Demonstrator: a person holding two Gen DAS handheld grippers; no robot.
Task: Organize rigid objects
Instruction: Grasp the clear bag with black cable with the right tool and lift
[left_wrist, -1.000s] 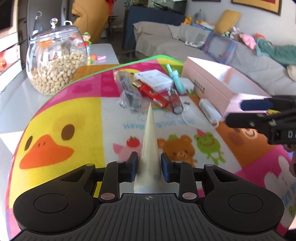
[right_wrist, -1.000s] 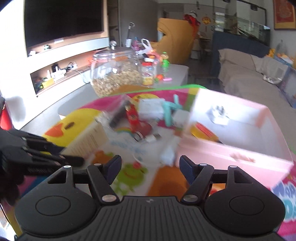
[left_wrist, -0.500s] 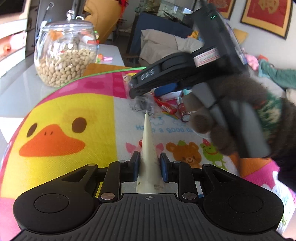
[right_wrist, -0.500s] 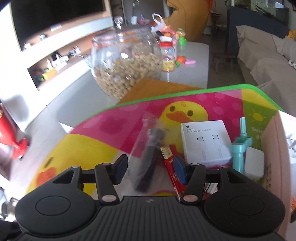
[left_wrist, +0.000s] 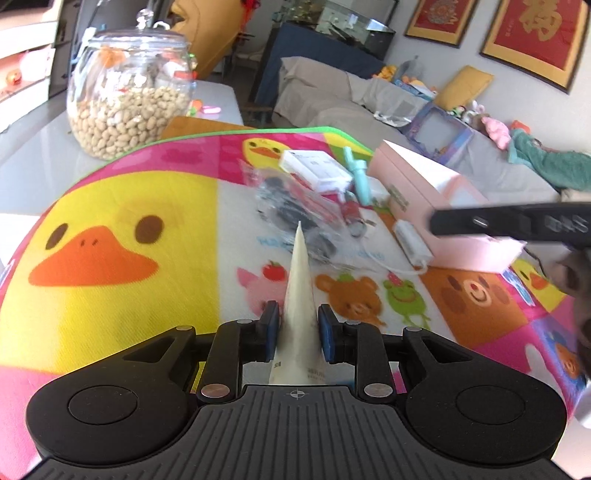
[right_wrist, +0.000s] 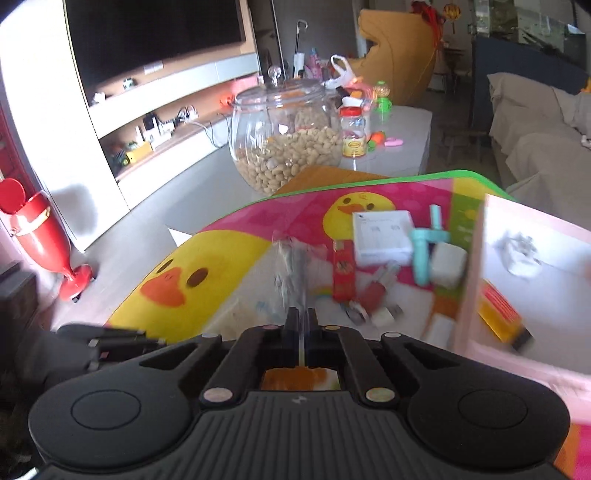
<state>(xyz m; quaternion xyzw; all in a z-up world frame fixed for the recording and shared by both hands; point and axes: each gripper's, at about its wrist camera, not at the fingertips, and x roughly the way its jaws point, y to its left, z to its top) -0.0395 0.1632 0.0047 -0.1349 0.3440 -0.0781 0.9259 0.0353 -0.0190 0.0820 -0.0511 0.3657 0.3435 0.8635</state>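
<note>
Only in the right view, right tongs (right_wrist: 302, 321) pinched on clear bag (right_wrist: 291, 273); left tongs (left_wrist: 297, 328) clamped on cream box (left_wrist: 298, 295).

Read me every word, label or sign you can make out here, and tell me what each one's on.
"DAS", upside down in the left wrist view: side of the right tongs.
"福", gold: red wall frame.
Too blurred or small to read: blue lettering on the mat, the white box label, the pink box side label, print on the cream box, and the small jar with its yellow label.
</note>
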